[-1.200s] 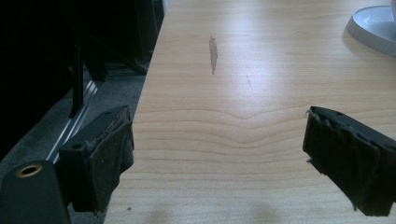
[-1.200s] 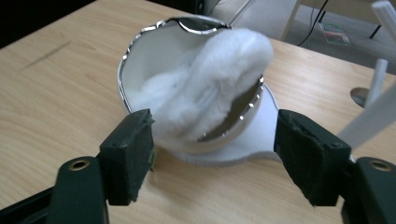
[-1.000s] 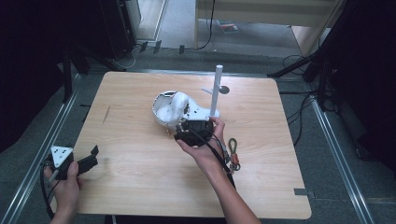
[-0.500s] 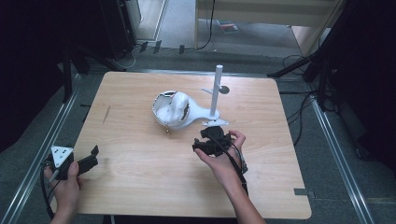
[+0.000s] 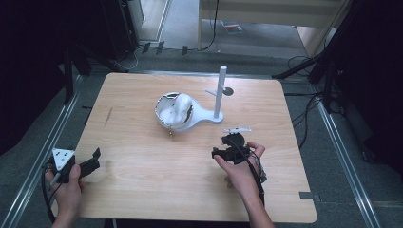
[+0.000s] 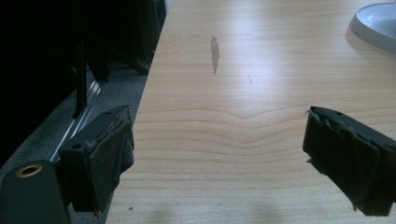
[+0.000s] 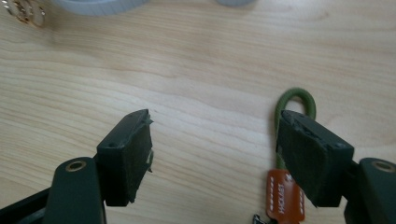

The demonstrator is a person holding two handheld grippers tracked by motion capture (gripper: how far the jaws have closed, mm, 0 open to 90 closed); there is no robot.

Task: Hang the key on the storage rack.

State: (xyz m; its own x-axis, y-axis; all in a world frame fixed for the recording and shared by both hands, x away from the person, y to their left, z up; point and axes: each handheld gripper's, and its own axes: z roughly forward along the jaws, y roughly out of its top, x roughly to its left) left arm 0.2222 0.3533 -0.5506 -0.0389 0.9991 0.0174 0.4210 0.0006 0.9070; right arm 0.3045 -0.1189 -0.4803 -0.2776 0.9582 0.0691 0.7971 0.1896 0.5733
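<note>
— Two grippers over one wooden table [image 5: 142,185]. Left gripper [image 5: 90,162] low at the near left corner, held in the left hand [image 5: 66,187], jaws spread wide, nothing between them.

— Seen along its own jaws?

— Worn black pads [image 6: 105,161] far apart, bare wood between, one dark streak [image 6: 215,53] farther up the board, the table's left edge under the left-side pad.

— And the right gripper [image 5: 228,147]?

— Right of the table's middle, in the right hand [image 5: 240,171], jaws also wide apart, gripping nothing. Black cable [image 5: 254,173] trailing back along the forearm.

— Anything under it?

— Green cord loop [image 7: 299,100] with an orange tag [image 7: 282,198] flat on the wood, partly hidden behind the right-side pad [image 7: 310,158]. Touching the pad or merely beneath it: cannot tell. Printing on the tag too small to read.

— Rest of the table?

— White bowl [image 5: 173,111] near the middle, holding white, crumpled-looking contents, hard to make out. Small gold-coloured trinket [image 7: 25,11] just beside its near rim. White upright post [image 5: 220,92] on a flat white base, just right of the bowl, base touching it. Small white flat piece [image 5: 237,129] between the post and the right gripper. Round dark spot [image 5: 228,91] on the wood behind the post.
</note>
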